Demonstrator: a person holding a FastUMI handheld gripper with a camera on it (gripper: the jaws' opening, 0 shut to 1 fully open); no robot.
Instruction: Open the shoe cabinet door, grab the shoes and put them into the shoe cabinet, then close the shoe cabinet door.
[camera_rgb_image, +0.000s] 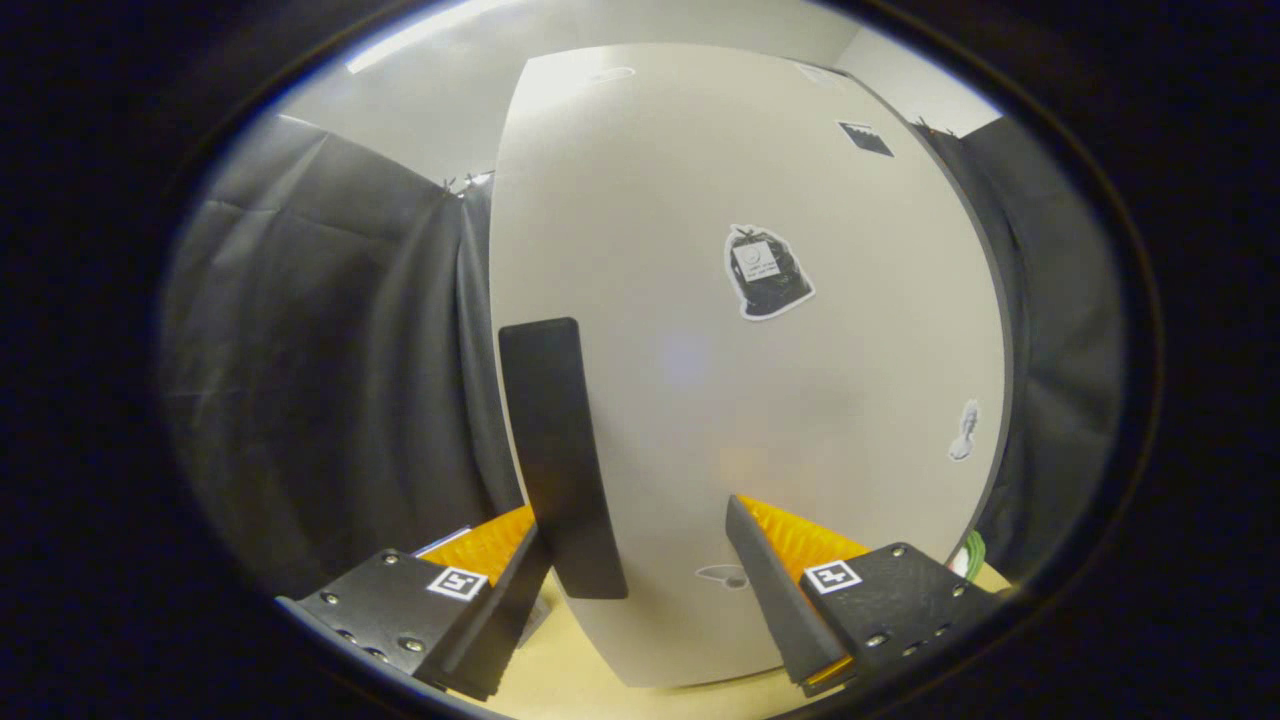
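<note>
Cabinet door (700, 400), pale and flat with a few stickers (766, 272), stands closed just ahead of the gripper (640, 560). Its dark upright handle (560, 460) sits between the spread fingers, touching the left one; the claw is open.

The big pale shoe cabinet door (700, 380) stands upright, right ahead of the spread-apart tongs (640, 590), with its long dark handle (560, 460) by its left edge.

1. We look out from the gripper (640, 560), forward along its two spread fingers.
2. We face the shoe cabinet door (760, 380) from very near, its dark handle (560, 455) just ahead.
</note>
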